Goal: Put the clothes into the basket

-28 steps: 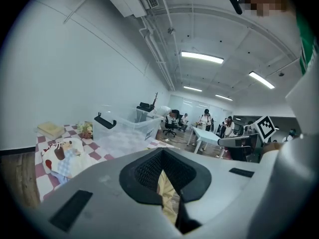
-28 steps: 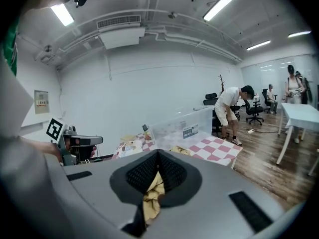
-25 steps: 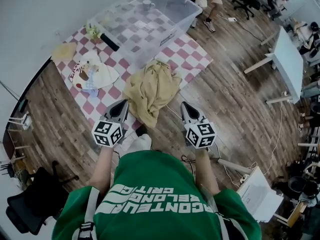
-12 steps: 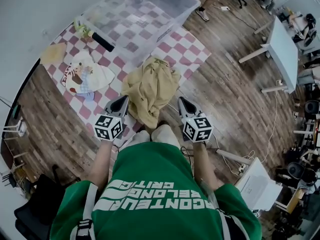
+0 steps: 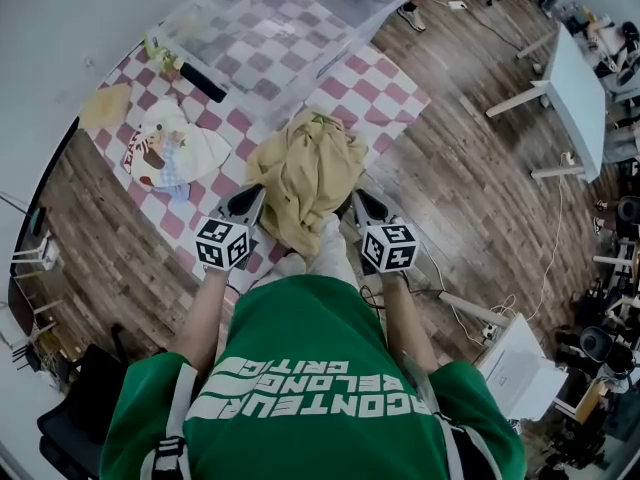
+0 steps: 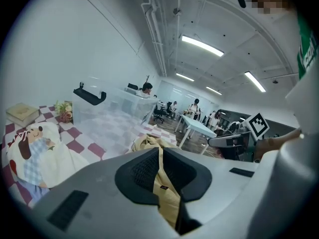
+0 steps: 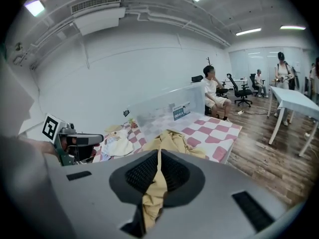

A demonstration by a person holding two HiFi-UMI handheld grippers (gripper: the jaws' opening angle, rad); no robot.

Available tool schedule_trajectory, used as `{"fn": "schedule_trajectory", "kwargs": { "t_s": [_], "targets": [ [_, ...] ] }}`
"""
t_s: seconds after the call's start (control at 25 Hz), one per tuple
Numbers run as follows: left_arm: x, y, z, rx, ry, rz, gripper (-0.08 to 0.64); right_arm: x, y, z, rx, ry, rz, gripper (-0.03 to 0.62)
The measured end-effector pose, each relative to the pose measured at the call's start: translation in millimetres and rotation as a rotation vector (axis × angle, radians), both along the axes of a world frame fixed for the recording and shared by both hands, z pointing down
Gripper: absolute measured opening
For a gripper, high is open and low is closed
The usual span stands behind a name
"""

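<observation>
wood-plank floor is covered at the far side by a red-and-white checked mat. at its left a white garment with a cartoon print is spread flat. a clear plastic storage bin is set behind. the left gripper is closed on one edge of a crumpled mustard-yellow garment, bunched just in front of the bin, outside it. the right gripper is clamped on the opposite edge, cloth pinched between its jaws.
</observation>
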State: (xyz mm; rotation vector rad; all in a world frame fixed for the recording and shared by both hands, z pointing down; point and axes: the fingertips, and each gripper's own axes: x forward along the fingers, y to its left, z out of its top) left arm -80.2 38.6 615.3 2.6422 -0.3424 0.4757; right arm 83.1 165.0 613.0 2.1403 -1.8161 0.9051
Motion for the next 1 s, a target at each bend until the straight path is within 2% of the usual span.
{"fn": "schedule_trajectory", "kwargs": {
  "t_s": [0.12, 0.24, 0.36, 0.4, 0.52, 0.68, 0.84, 1.0],
  "targets": [
    [11, -5, 13, -0.001, -0.026, 0.02, 0.02, 9, -5, 18, -0.024, -0.021, 0.012, 0.011],
    [21, -6, 29, -0.009, -0.063, 0.058, 0.097, 17, -10, 35, -0.046, -0.035, 0.026, 0.012],
    [28, -9, 46, -0.014, -0.098, 0.084, 0.138, 22, -15, 49, -0.067, -0.052, 0.023, 0.022],
    [31, -10, 51, -0.016, -0.11, 0.089, 0.148, 23, -17, 54, -0.074, -0.06, 0.018, 0.04],
    [37, -13, 66, -0.034, -0.139, 0.099, 0.189, 25, -19, 68, -0.097, -0.094, 0.004, 0.151],
    [45, -19, 82, -0.043, -0.174, 0.113, 0.249, 27, -25, 85, -0.132, -0.111, -0.019, 0.246],
    [50, -21, 99, -0.053, -0.21, 0.13, 0.315, 26, -31, 103, -0.167, -0.103, -0.054, 0.326],
    [54, -23, 118, -0.081, -0.249, 0.146, 0.37, 28, -40, 120, -0.194, -0.09, -0.07, 0.375]
  ]
}}
